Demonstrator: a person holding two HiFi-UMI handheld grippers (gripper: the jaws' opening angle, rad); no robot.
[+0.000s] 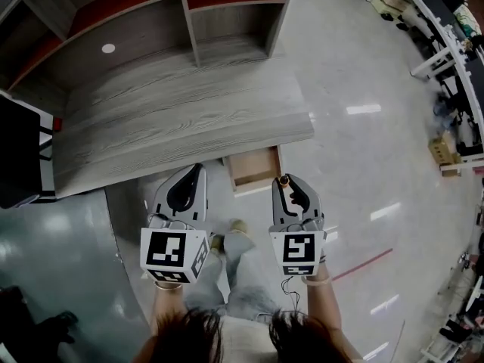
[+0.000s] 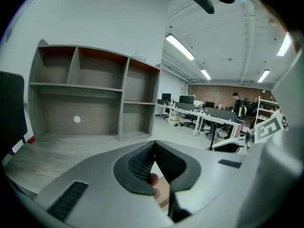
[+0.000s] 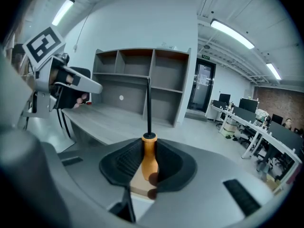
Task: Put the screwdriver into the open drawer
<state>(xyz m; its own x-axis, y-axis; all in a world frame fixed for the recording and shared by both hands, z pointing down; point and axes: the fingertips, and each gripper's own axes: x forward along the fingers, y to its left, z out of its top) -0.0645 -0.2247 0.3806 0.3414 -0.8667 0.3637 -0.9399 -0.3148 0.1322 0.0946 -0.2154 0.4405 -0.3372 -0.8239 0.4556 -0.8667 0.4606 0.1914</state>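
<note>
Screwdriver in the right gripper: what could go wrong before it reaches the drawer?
The right gripper holds the screwdriver only by its orange handle, so it may tilt or slip when turned. The open drawer sits just below the desk, so the long shaft could hit the desk edge.

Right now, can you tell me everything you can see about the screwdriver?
The screwdriver has a smooth orange handle, probably plastic, with a dark collar on top and a thin, straight, dark shaft that looks like metal. In the right gripper view it stands upright, shaft pointing away from the camera. The right gripper is shut on the handle, its pads pressing both sides; nothing else touches it. It is held in the air near the open drawer, not inside it. The tip is too small to make out.
</note>
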